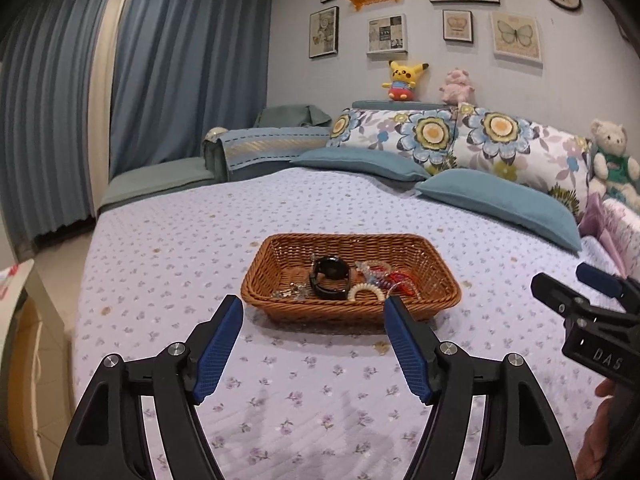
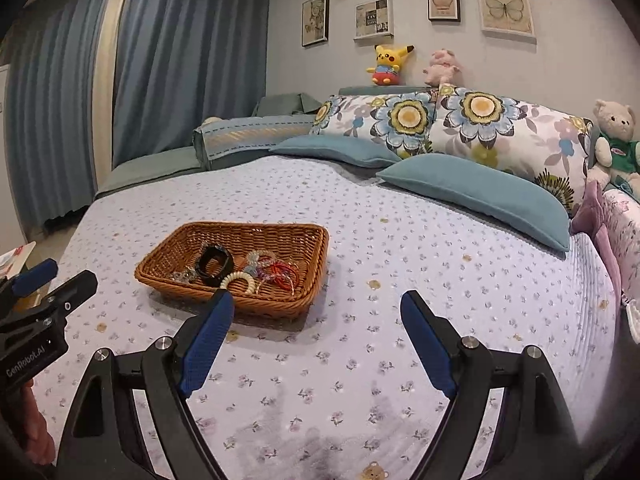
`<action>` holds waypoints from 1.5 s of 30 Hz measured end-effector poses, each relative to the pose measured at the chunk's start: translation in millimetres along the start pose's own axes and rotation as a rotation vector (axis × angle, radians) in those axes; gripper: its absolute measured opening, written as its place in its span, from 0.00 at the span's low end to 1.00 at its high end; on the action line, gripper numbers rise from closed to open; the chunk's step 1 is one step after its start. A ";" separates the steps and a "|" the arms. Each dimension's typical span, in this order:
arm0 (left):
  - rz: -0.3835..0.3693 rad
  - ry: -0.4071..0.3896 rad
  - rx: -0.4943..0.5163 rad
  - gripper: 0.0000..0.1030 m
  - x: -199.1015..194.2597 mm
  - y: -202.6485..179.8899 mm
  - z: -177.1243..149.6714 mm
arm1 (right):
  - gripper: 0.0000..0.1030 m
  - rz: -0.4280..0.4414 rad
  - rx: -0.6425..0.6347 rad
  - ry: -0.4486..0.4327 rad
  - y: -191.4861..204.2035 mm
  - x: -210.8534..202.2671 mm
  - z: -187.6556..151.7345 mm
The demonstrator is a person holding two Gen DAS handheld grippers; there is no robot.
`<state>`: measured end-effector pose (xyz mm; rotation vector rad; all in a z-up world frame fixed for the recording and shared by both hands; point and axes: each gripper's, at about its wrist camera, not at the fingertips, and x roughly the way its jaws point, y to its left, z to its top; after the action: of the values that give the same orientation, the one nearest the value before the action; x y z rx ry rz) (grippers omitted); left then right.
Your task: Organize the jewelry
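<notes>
You held the left gripper (image 1: 314, 308) and right gripper (image 2: 316, 304) wide apart, both empty, above the bedspread (image 1: 168, 248). The jewelry (image 1: 362, 280) lay inside the basket (image 1: 348, 244), ahead of both.

This is a bedroom in a home. There is a big bed (image 1: 280, 216) with pillows (image 1: 500, 200), soft toys (image 1: 402, 80), blue curtains (image 1: 180, 60), and pictures (image 1: 516, 36) on the wall, maybe prints.

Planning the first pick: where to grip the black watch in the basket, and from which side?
Grip the black watch on its band loop, coming from above: it lies curled near the middle of the wicker basket, whose raised walls block a side approach. Pale coil bracelet touches it on the right.
</notes>
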<state>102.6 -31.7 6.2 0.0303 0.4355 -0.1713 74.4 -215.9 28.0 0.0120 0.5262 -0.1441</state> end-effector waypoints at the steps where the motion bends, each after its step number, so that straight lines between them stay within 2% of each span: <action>1: 0.004 0.001 0.007 0.72 0.6 -2.1 -0.5 | 0.84 0.003 0.003 0.006 -0.2 1.4 0.0; 8: -0.002 0.040 -0.004 0.72 6.8 -2.4 -4.0 | 0.84 -0.004 0.005 0.018 -2.5 6.0 -3.1; 19: 0.000 0.024 -0.001 0.72 3.3 -4.0 -4.1 | 0.84 -0.013 0.007 0.001 -1.8 1.2 -2.5; 30: 0.010 0.018 0.048 0.72 2.3 -12.9 -4.8 | 0.84 -0.030 0.009 0.007 -2.0 3.1 -2.3; 45: 0.010 0.024 0.020 0.73 2.8 -9.2 -5.0 | 0.84 -0.056 0.002 -0.023 -0.7 -3.4 -1.1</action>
<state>101.4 -40.9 0.5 0.0537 0.4576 -0.1659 70.9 -216.1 28.8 -0.0024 0.5033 -0.1989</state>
